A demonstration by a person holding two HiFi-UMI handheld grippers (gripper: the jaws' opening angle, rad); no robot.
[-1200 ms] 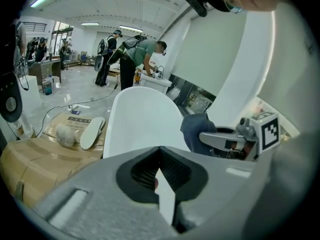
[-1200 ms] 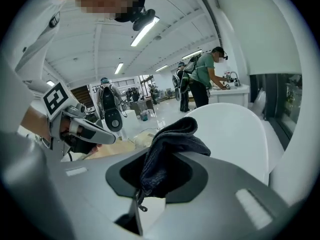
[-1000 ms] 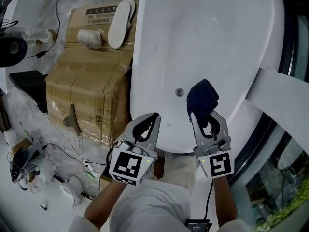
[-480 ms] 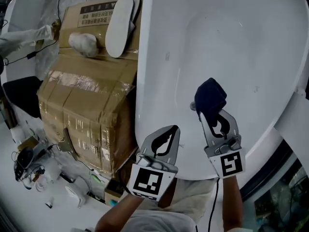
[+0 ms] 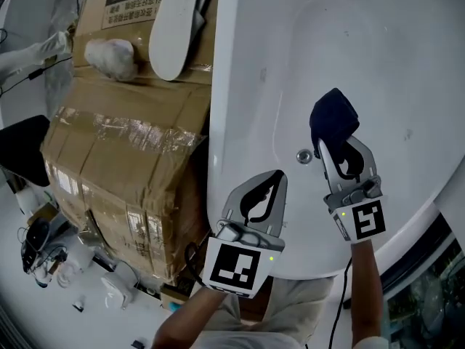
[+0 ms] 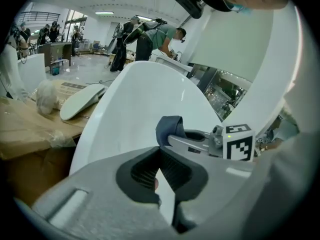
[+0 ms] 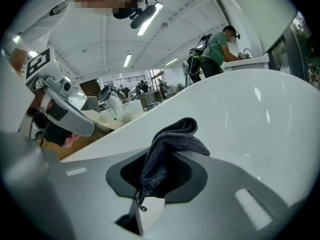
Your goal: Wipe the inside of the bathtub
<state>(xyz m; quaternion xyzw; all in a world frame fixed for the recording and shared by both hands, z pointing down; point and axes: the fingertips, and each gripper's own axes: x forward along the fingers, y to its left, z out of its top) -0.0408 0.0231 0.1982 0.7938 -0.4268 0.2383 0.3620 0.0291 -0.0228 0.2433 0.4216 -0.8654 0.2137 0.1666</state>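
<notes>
The white bathtub [image 5: 378, 42] fills the right of the head view, its drain [image 5: 304, 155] near the front end. My right gripper [image 5: 341, 145] is shut on a dark blue cloth [image 5: 332, 122], held inside the tub just right of and beyond the drain. In the right gripper view the cloth [image 7: 172, 144] bulges out of the right gripper [image 7: 159, 159] over the tub's white wall [image 7: 250, 119]. My left gripper [image 5: 277, 177] hangs over the tub's near rim, left of the drain, shut with nothing in it. The left gripper view shows the left gripper [image 6: 160, 151] closed, with the cloth [image 6: 169, 129] ahead.
A taped cardboard box [image 5: 123, 158] stands against the tub's left side, with a white oval lid [image 5: 174, 24] and a wrapped bundle [image 5: 109, 55] on top. Cables and small items [image 5: 43, 257] lie on the floor at lower left. People [image 6: 150, 36] work far behind.
Both grippers have advanced over the tub's near rim. The right gripper, still shut on the cloth, now sits beyond the drain. The box has slid left in view.
</notes>
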